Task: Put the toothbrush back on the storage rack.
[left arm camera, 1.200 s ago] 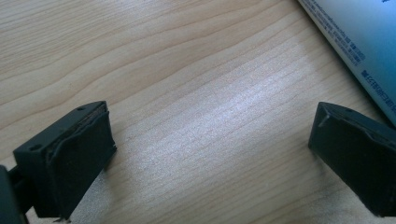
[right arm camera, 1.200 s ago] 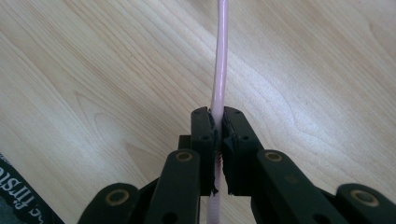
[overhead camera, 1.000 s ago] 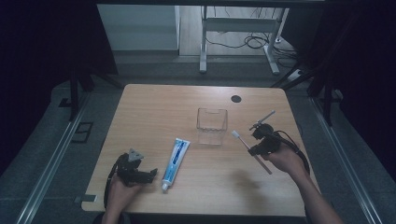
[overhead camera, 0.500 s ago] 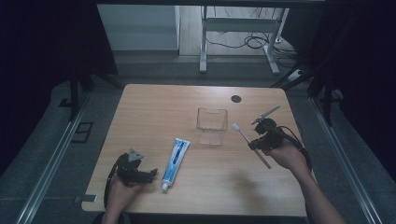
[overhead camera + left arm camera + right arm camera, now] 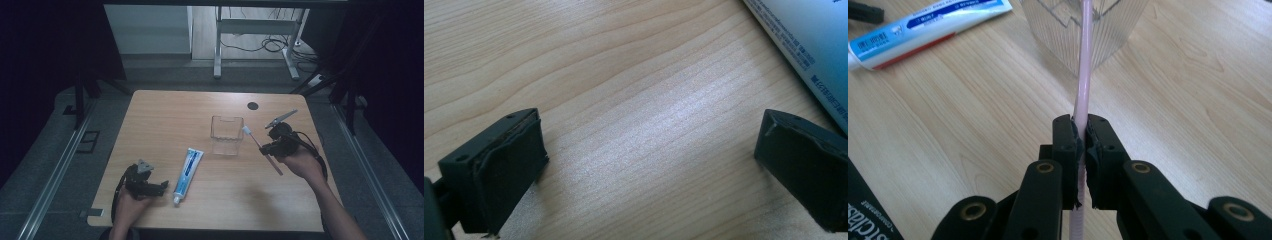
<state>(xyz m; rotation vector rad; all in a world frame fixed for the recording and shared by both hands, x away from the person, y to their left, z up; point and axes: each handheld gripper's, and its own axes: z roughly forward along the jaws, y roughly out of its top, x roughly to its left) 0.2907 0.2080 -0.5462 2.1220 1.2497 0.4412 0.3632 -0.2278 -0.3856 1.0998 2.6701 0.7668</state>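
Clamping a pink toothbrush [image 5: 1083, 75] at its handle, the right gripper [image 5: 1079, 150] is closed tightly on it, and the brush head is pointed toward the clear ribbed cup [image 5: 226, 135]. In the high view, the toothbrush [image 5: 262, 149] is held tilted above the wooden table [image 5: 165, 115], with its white head just beside the right rim of the cup. The left gripper [image 5: 649, 165] is held low over the table with its jaws wide apart and nothing between them; the toothpaste tube [image 5: 188, 169] is lying just beside it.

Some risks can be judged from here. The cup looks light, so it could be pushed or tipped if the head is brought against the rim instead of over it. Because the handle is thin and smooth, it may be rotated in the pads when the head touches the wall.
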